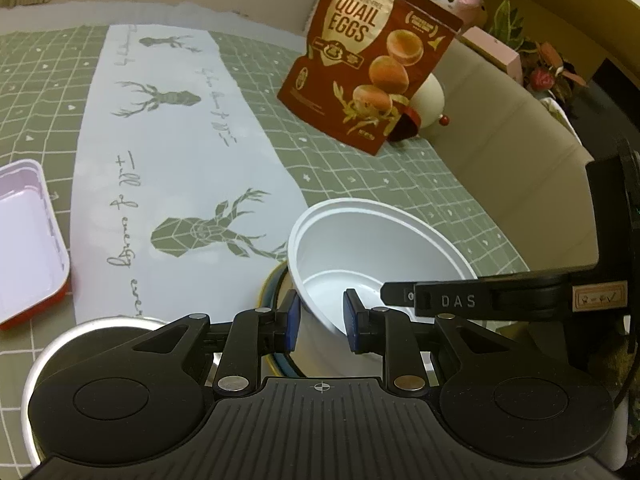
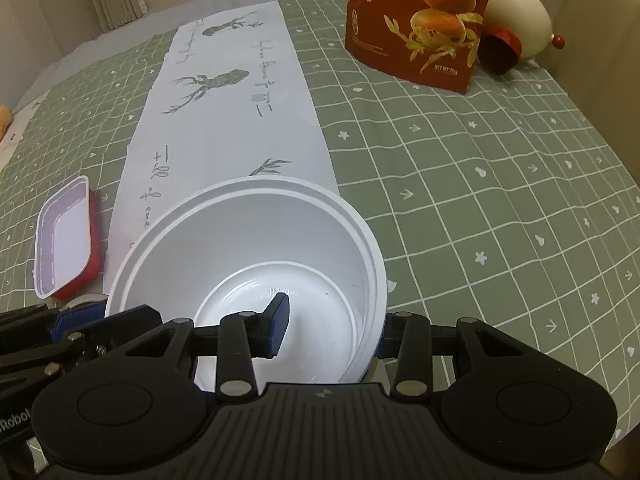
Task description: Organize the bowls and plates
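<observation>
- We see the white bowl (image 2: 256,264) low and centre in the right wrist frame, above the green checked tablecloth (image 2: 480,184).
- Our right gripper (image 2: 332,324) clamps its right wall.
- Our left gripper (image 1: 322,316) straddles the near rim; whether it pinches, we cannot tell.
- A red tray (image 2: 68,240) lies at left.

White bowl (image 2: 280,248) between blue-padded jaws, red-sided tray (image 2: 66,240) left, green grid-patterned tablecloth (image 2: 480,160) with deer-printed white runner (image 2: 232,120), red quail-egg pouch (image 2: 420,20) beyond.
</observation>
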`<state>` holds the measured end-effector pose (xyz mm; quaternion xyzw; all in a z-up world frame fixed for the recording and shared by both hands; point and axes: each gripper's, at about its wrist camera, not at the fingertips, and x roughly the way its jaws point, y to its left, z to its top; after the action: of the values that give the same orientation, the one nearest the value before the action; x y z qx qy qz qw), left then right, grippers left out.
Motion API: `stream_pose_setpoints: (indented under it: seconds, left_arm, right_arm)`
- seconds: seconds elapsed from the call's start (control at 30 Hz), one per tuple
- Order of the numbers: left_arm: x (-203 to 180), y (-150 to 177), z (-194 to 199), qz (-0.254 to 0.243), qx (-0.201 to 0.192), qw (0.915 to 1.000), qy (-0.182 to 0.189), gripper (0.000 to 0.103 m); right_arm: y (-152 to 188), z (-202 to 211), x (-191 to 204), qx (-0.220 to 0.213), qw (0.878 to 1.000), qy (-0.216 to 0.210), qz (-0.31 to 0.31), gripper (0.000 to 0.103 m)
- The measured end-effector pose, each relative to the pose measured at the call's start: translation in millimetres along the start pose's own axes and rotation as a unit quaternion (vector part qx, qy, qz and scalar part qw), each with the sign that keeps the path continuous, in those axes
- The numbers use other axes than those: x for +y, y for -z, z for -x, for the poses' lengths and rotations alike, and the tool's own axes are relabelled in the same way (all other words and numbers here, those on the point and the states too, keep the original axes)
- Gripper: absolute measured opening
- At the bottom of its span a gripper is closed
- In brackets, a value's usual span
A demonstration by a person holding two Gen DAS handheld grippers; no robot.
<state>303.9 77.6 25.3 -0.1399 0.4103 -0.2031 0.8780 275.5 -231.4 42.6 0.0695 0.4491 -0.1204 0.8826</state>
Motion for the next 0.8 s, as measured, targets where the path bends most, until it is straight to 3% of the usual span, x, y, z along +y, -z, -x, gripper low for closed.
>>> stream_pose_setpoints:
  seconds: [0.3,0.57,0.8]
  left_arm:
    - [8.8,-5.0,3.9,0.015,-0.017,0.9995,0.022,0.025]
    - [12.1,0.1,-17.7,0.009,0.022,0.9997,-0.003,0.025]
    - [9.0,0.9,-10.1,0.004,0.015,0.9999,0.003,0.025]
  right_arm:
    - [-0.3,5.1,1.4,-0.015,1.000,-0.004,0.005,0.040]
    - [5.2,-6.6,4.1,0.004,1.000,0.010,0.013,0.040]
    - [8.9,-7.9,-0.3,0.013,1.000,0.001,0.012,0.044]
